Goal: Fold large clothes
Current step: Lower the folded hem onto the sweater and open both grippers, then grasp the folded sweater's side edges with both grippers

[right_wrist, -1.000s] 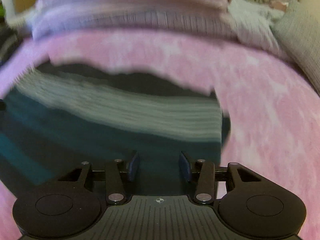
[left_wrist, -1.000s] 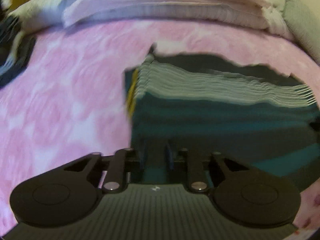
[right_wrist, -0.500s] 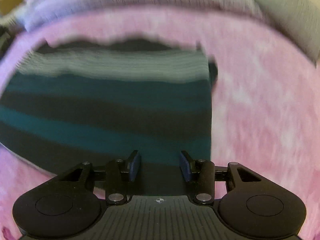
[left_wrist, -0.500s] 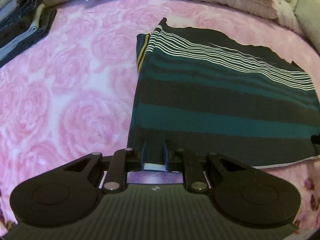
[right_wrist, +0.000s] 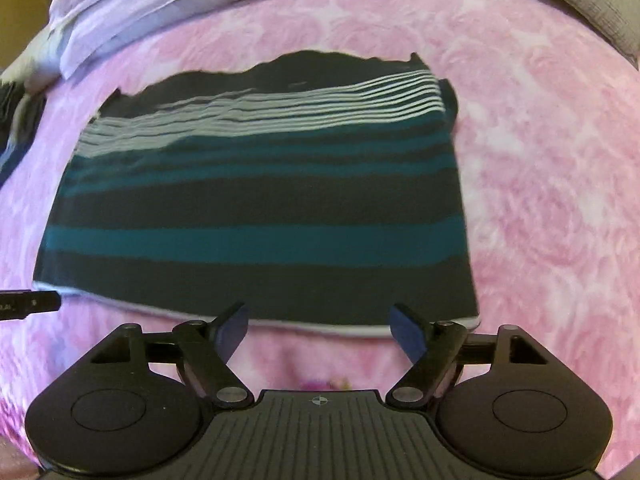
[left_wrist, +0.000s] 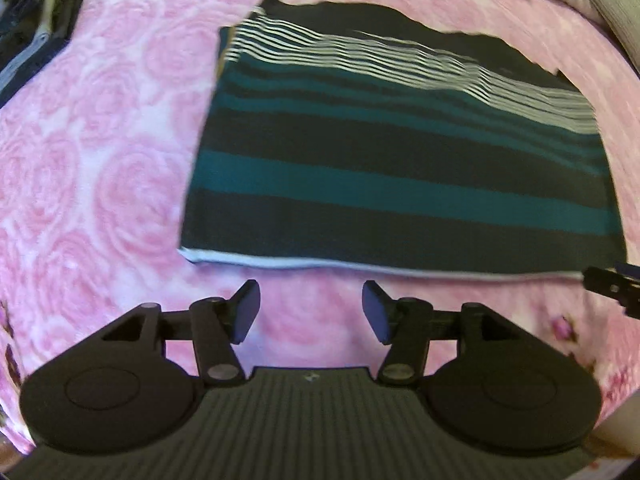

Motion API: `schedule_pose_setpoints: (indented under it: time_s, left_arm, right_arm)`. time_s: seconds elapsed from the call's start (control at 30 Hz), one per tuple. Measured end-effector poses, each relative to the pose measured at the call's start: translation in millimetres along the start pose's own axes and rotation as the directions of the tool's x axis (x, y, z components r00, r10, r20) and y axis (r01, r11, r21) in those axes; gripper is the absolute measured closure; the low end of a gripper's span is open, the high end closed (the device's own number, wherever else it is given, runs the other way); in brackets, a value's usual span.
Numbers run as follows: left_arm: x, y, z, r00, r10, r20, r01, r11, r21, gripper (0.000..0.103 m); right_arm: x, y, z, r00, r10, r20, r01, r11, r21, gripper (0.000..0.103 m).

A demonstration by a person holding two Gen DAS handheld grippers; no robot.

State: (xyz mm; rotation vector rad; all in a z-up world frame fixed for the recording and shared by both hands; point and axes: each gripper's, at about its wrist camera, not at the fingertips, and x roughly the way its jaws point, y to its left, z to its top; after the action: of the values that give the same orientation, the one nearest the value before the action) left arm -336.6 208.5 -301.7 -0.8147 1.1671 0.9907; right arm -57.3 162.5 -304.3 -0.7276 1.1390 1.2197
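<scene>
Left gripper [left_wrist: 310, 310] and right gripper [right_wrist: 320, 332] with jaws opening, nothing between them, just short of flat folded striped knit garment [left_wrist: 400, 168] mid-bed, plush pink rose-pattern blanket [left_wrist: 100, 160], pale rumpled bedding [right_wrist: 160, 4] at far edge.

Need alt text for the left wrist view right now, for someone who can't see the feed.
A folded dark garment with teal and white stripes lies flat on a pink rose-patterned blanket. In front of it the left gripper is opening, with nothing between its jaws. The right gripper's tip shows at the right edge.
</scene>
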Motion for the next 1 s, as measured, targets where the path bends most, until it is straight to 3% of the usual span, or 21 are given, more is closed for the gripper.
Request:
schedule_pose_setpoints:
  time_s: [0.33,0.7,0.87,1.0]
  left_arm:
    - [-7,-20,-19,0.999,-0.02,-0.038,0.023,0.997,0.076,0.046]
    - [-19,-27,-13,0.999,-0.04,0.004,0.039,0.994,0.098,0.046]
    - [-21,-27,-9,0.993,-0.098,0.069,0.09,0.99,0.111,0.046]
    - [-17,-22,3,0.976,-0.161,0.149,0.143,0.982,0.122,0.055]
  right_arm:
    - [-8,7,-20,0.999,0.001,-0.038,0.0,1.0,0.023,0.028]
    - [-25,6,-21,1.0,-0.002,-0.017,0.002,0.999,0.034,0.028]
    - [-28,-5,-17,0.999,-0.008,0.034,0.007,0.999,0.034,0.028]
    - [-27,-35,-13,0.988,-0.013,0.154,0.001,0.997,0.08,0.028]
